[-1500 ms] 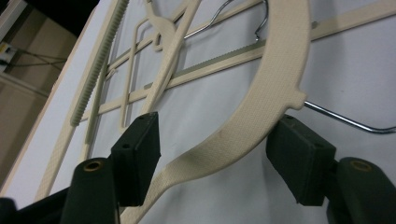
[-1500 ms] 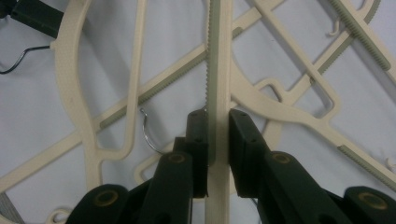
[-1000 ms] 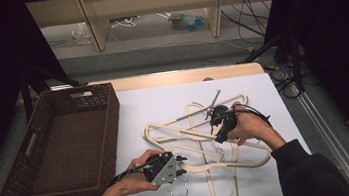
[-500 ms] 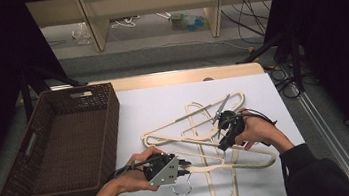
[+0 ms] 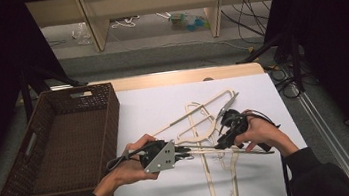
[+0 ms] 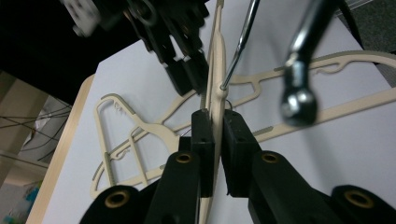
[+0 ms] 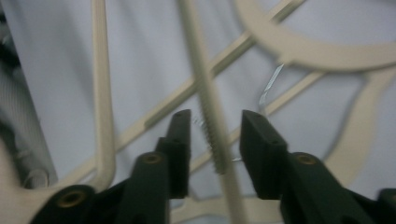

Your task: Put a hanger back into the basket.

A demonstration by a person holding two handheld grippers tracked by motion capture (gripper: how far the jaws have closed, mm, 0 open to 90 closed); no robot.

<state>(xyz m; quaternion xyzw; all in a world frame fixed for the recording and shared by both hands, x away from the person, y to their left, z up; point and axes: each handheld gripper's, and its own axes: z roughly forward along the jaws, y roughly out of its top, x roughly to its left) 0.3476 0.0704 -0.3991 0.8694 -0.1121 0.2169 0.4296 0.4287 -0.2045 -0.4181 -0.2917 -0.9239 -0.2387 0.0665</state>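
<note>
A big table with a white top [image 5: 153, 105] fills the middle of the high view. On its left side sits a brown woven basket [image 5: 57, 147], and nothing lies inside it. To the right of the basket is a loose pile of cream hangers [image 5: 201, 125], lying across one another on the white top.

From high up you can see both of the person's hands. The left gripper [image 5: 185, 151] points to the right at the pile. The right gripper [image 5: 226, 139] comes in from the other side, and the two almost meet in the middle of the hangers. From this far away you cannot see how the jaws stand.

The left gripper view [image 6: 217, 135] is close up. Its two black jaws have just been closing, and now they pinch a thin cream hanger bar [image 6: 217, 100] tight between them. Past them you can see the other gripper's black jaws beside that same bar, and a shiny metal hook [image 6: 299, 70] hangs close to the camera.

The right gripper view [image 7: 215, 133] shows what the high view cannot. Its jaws have just been opening. A ridged cream bar [image 7: 208, 116] runs up between them, with a gap on each side, so they do not squeeze it.
</note>
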